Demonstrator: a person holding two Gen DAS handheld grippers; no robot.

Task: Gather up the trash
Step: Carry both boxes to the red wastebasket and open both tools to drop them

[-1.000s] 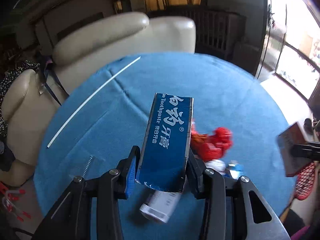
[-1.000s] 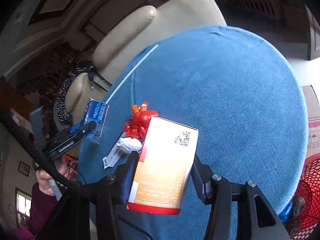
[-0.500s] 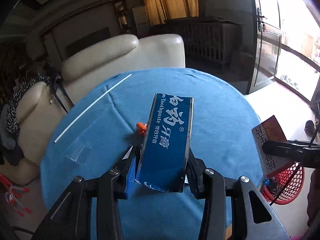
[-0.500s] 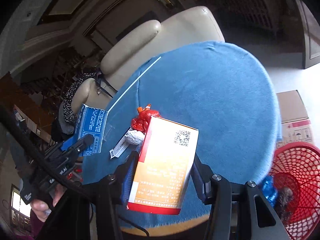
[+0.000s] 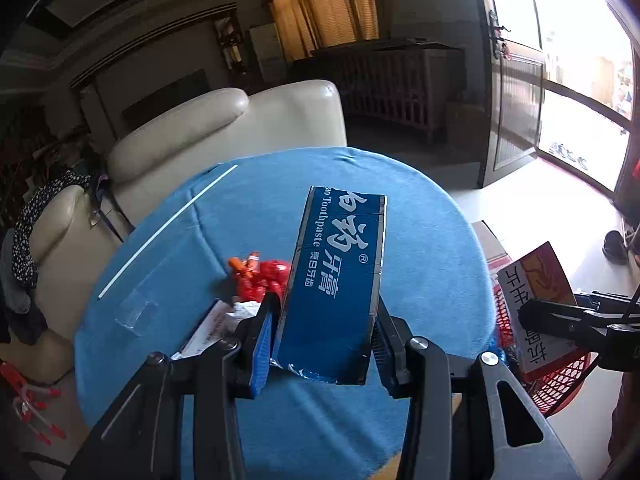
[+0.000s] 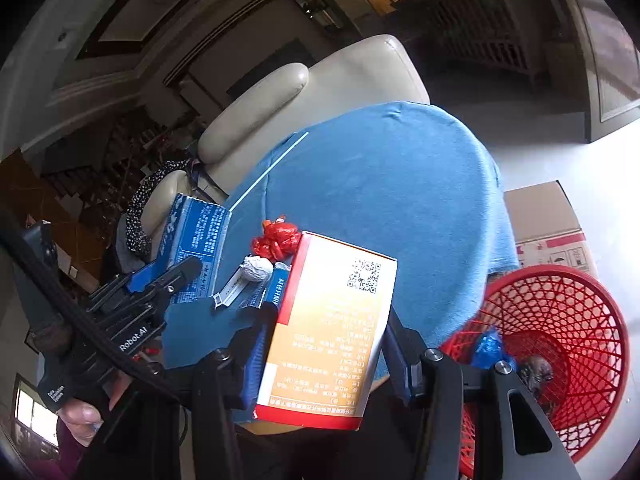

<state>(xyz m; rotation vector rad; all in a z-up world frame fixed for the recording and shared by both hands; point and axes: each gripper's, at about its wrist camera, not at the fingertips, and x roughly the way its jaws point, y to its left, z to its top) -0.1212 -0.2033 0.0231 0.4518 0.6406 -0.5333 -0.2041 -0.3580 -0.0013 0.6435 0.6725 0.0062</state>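
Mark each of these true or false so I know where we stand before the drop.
1. The left gripper holds a blue toothpaste box between its jaws. True.
2. The right gripper is empty. False: it is shut on an orange and white carton.
3. The red mesh basket stands on the round table. False: it sits on the floor beside the blue-covered table.
4. A red crumpled wrapper lies on the table. True.
5. The basket is empty. False: a blue item and a dark lump lie inside.
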